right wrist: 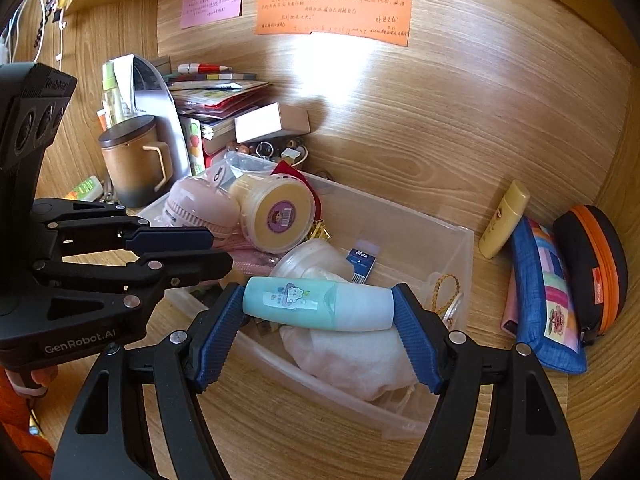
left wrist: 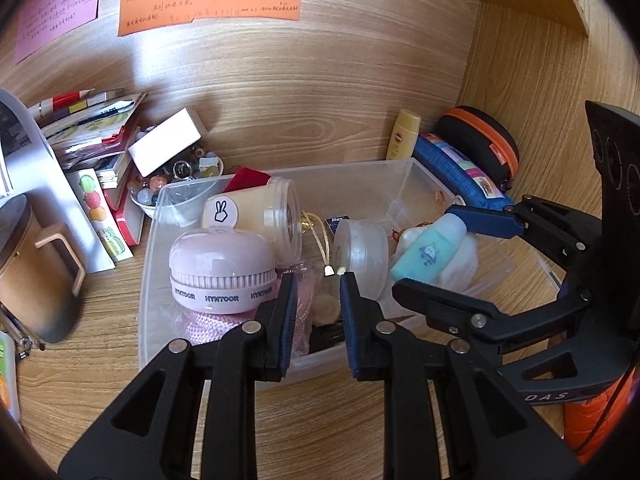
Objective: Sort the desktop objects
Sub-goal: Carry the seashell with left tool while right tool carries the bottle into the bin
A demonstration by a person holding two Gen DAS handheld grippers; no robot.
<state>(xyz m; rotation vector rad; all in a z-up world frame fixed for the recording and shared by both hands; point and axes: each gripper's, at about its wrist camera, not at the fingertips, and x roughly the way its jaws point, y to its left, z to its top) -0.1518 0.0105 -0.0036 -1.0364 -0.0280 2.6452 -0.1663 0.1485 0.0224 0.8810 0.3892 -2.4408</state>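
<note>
A: What does the right hand-held gripper (right wrist: pixel 318 328) have hold of?

B: A teal bottle (right wrist: pixel 316 307) with a cartoon sticker. It lies crosswise between the blue pads, one pad on each end, so the jaws stand fairly wide but are clamped on it. The bottle is held above the right part of the clear plastic bin (right wrist: pixel 460 256), over a crumpled white cloth (right wrist: pixel 352 364).

A: And the left hand-held gripper (left wrist: pixel 319 280)?

B: Its jaws are at their narrowest, a slim gap between the pads and nothing in them. It hovers over the near edge of the bin, just right of the pink desktop vacuum (left wrist: pixel 222 272) marked HYNTOOR.

A: What else sits in the bin?

B: A cream jar (left wrist: pixel 260 216) lying on its side behind the vacuum, a small round clear container (left wrist: pixel 362 256), a blue Max staple box (right wrist: pixel 362 264) and some gold cord (right wrist: pixel 446 292).

A: Outside the bin?

B: At the far right of the desk (right wrist: pixel 320 432), a yellow tube (right wrist: pixel 504 220), a blue patchwork pouch (right wrist: pixel 548 292) and a black case with an orange zip (right wrist: pixel 596 264), side by side. To the left, a brown mug (right wrist: pixel 134 164) and a stack of books (right wrist: pixel 216 96).
</note>
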